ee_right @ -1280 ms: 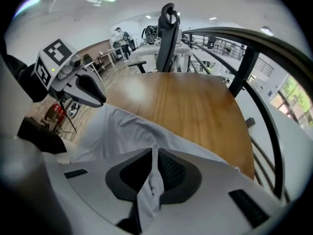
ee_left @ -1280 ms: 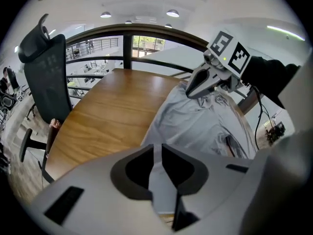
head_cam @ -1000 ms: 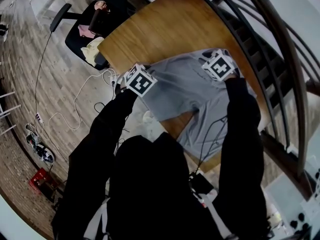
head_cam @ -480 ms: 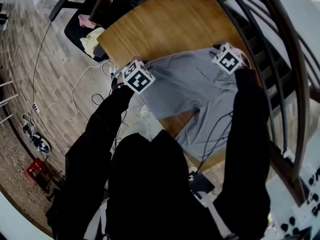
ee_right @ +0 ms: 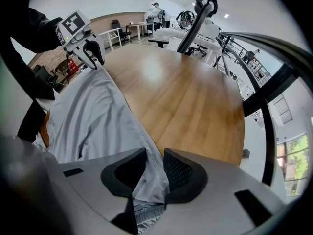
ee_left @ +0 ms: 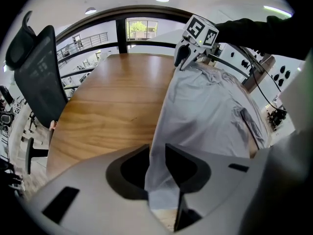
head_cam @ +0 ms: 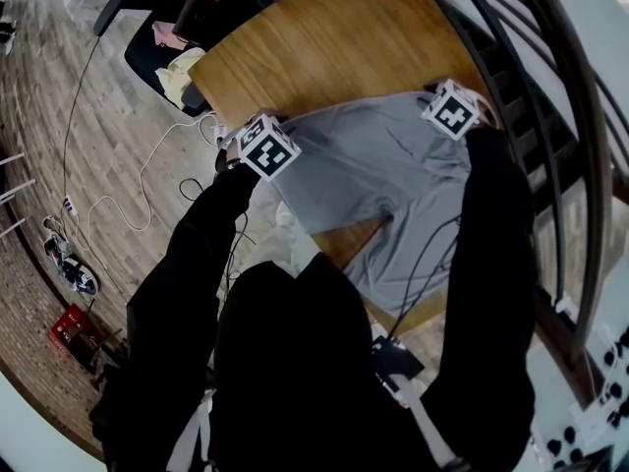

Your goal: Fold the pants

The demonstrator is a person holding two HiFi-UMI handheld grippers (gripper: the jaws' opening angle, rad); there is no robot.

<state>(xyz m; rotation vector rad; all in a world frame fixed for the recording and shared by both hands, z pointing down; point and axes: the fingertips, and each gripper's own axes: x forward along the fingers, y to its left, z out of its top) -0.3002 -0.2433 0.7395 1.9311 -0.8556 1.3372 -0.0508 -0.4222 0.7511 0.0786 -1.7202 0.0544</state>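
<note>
**A:** Left tongs?

**B:** Left gripper (ee_left: 156, 155) points steeply down at the near-left corner of the light grey fabric pants (head_cam: 378, 165). The jaws stand fairly wide and have just been opening. A fold of the cloth hangs in the gap between them, loose and not pinched.

**A:** Right?

**B:** Much the same. Right gripper (ee_right: 154, 163) points straight down over the opposite corner of the same edge. Its jaws are apart and have just been opening too. The stitched hem and ribbed waistband lie bunched between the pads, unclamped.

**A:** Where's the garment overall?

**B:** Flat on the oval brown wooden table (head_cam: 334, 47), on the half nearest the person. The far edge runs straight from one gripper to the other. The body of the cloth spreads back toward the person's black sleeves (head_cam: 206, 254). One leg runs to the near table edge; I can't tell whether it hangs over.

**A:** Beyond that?

**B:** Bare tabletop past the grippers. Black office chair (head_cam: 162, 42) off the far-left corner, white cables (head_cam: 147, 190) on the wood-plank floor (head_cam: 59, 116). Dark curved railing (head_cam: 555, 116) along the right side.
</note>
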